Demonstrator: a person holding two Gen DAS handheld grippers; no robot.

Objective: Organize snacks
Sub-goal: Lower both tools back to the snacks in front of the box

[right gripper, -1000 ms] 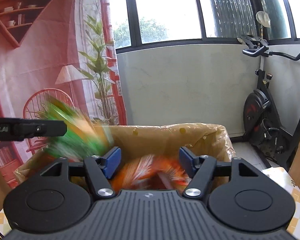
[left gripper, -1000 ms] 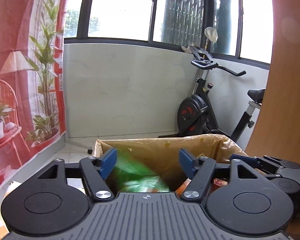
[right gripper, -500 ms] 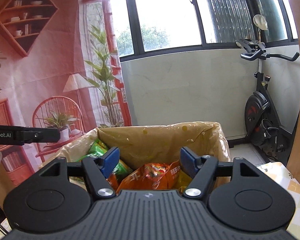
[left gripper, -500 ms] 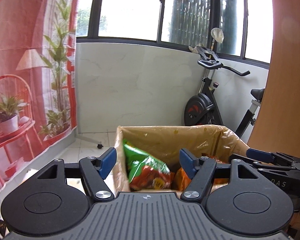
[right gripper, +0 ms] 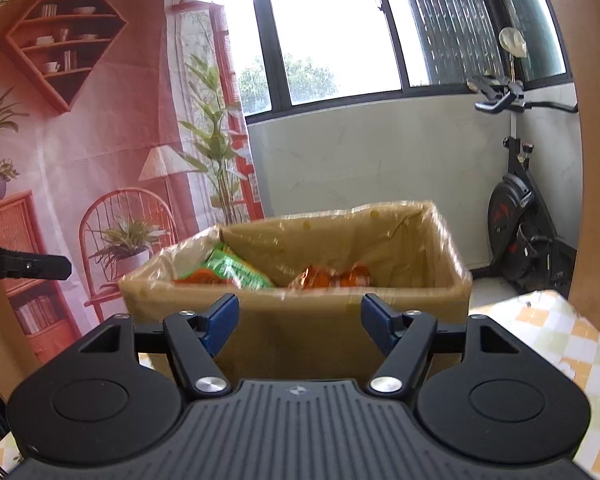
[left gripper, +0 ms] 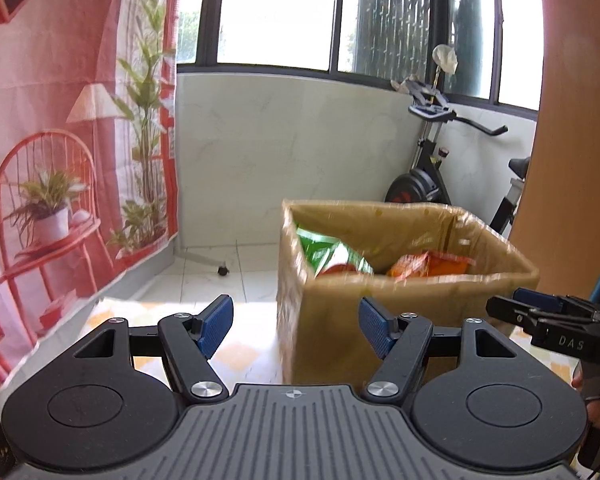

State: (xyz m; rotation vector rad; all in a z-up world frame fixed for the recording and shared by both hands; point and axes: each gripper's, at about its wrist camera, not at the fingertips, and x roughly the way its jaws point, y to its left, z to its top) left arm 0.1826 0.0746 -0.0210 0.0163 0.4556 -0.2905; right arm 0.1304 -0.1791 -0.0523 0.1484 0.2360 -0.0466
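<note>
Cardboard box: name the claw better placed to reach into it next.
Right, probably. The right claw, open and empty, has the cardboard box squarely ahead; the left claw faces only its left corner.

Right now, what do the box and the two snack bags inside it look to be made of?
Box: brown cardboard, matte, apparently lined with thin glossy plastic film, crinkled and shiny at the rim. Green bag and orange bag: printed plastic or foil film, glossy and creased; blur leaves which open.
</note>
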